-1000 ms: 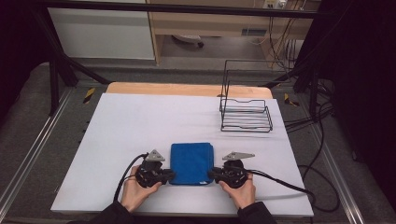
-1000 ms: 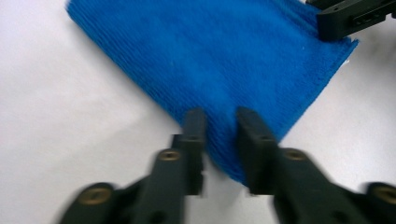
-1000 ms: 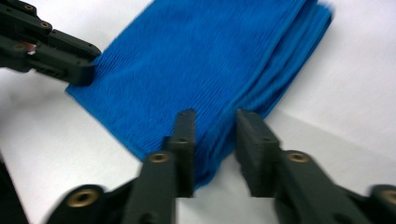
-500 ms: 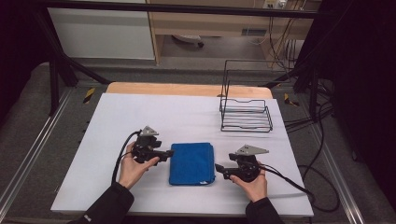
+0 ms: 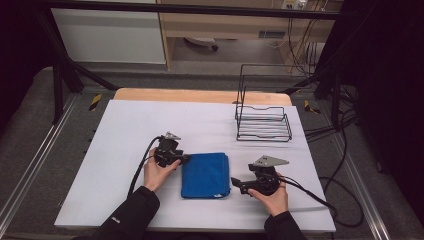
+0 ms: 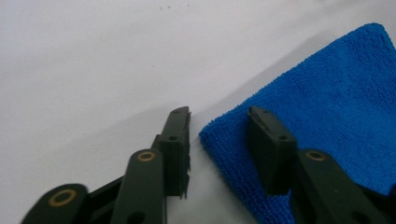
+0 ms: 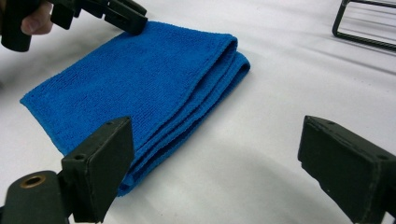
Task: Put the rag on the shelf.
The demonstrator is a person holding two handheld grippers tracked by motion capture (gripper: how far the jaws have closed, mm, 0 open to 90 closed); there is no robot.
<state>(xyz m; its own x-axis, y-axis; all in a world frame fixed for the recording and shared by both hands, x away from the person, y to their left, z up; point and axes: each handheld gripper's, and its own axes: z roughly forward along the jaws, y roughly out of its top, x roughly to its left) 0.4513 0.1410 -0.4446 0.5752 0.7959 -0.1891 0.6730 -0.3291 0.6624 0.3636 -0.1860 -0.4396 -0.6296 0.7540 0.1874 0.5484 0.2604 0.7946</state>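
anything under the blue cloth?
Only white table shows around the folded cloth, which lies flat. Whatever its layers cover is hidden.

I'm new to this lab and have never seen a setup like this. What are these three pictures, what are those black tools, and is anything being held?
No robot here: a person holds a two-jaw black tool in each hand. The high view looks down on the white table from above the person. The left gripper is at the far left corner of a folded blue microfibre cloth; the right gripper is beside the cloth's near right corner. A black wire rack stands farther back on the right.

The other two pictures come from cameras riding on each tool, looking along its jaws. In the left gripper view the jaws stand apart astride the cloth's corner, one over the cloth, one over bare table. In the right gripper view the jaws are wide apart. Nothing is held.
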